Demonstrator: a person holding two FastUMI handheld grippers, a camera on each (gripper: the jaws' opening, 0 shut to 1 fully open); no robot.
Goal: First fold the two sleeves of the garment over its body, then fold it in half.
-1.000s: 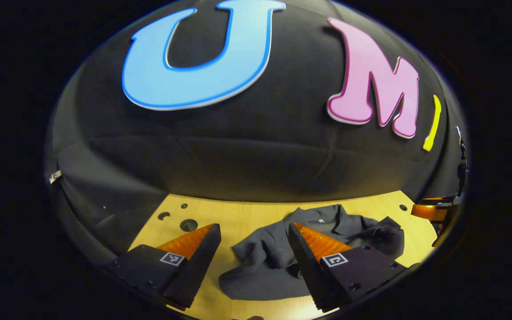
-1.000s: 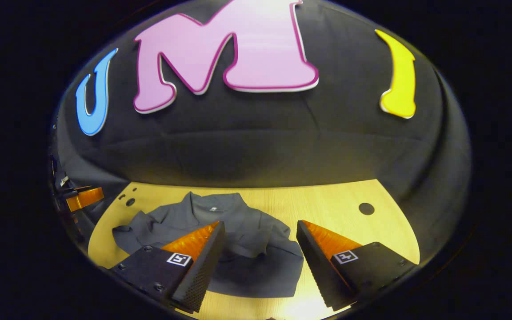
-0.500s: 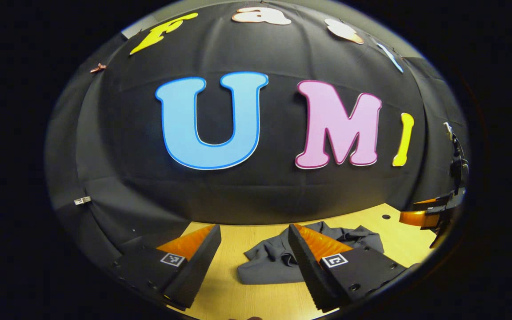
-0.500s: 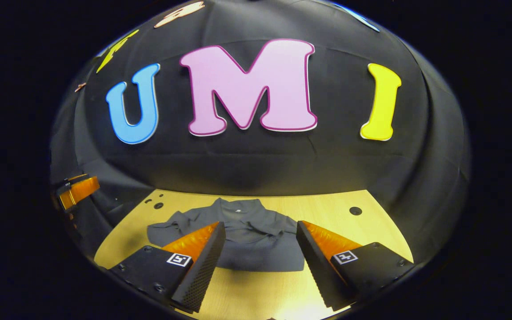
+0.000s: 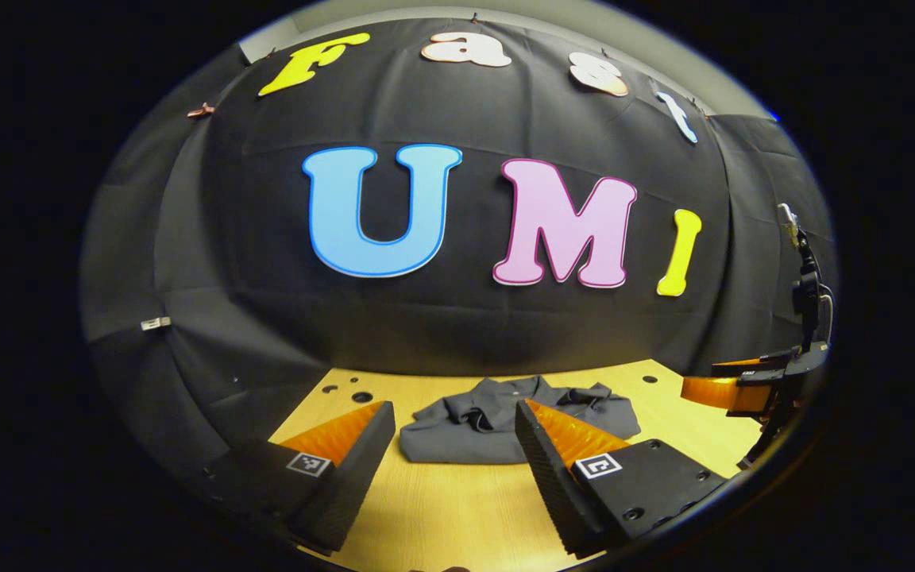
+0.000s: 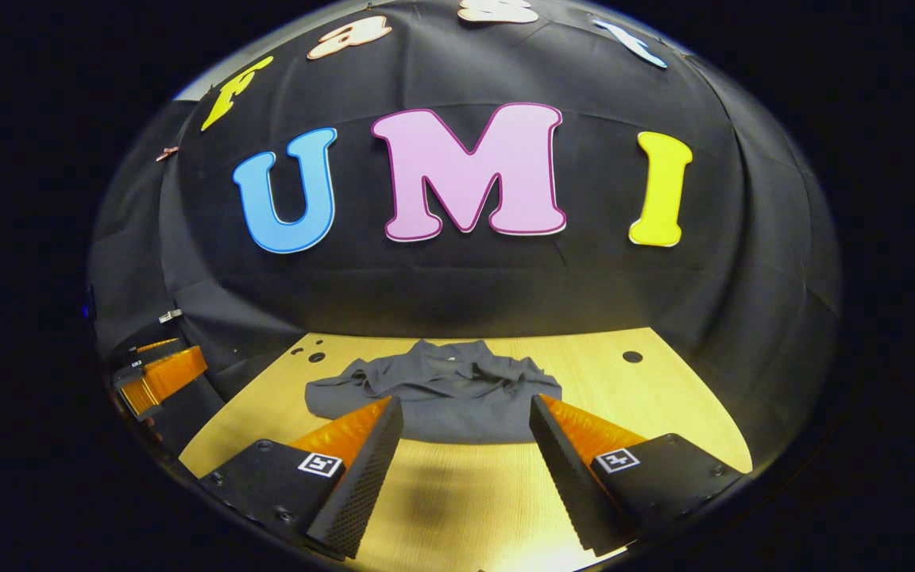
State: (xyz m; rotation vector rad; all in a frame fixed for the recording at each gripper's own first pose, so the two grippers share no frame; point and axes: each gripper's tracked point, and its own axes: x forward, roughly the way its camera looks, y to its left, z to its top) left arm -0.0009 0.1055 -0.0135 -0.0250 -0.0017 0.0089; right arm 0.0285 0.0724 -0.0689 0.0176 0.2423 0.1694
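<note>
Black cloth hangs behind the bench [image 5: 442, 508], whose pale wooden top carries the garment [image 5: 497, 425]. Seen in my left gripper view, the grey garment lies bunched and wrinkled toward the far edge of the bench, ahead of my left gripper [image 5: 451, 457] and a little to its right, partly hidden behind the right finger. My left gripper hangs over the near part of the bench with its fingers spread wide and nothing between them; it does not touch the garment. Small round holes [image 5: 361, 396] dot the bench near its far left corner.

From my right gripper view the garment [image 6: 442, 389] sits ahead, close to the far edge, its collar end toward the cloth wall and a straight folded edge facing me. My right gripper [image 6: 465, 465] is held above bare wood nearer the front edge, fingers wide apart, empty, clear of the garment. One more hole [image 6: 632, 357] lies toward the far right corner.

Each gripper appears at the side rim of the other's view: the right one [image 5: 731, 389] beyond the bench's right edge, the left one [image 6: 160, 377] beyond its left edge.
</note>
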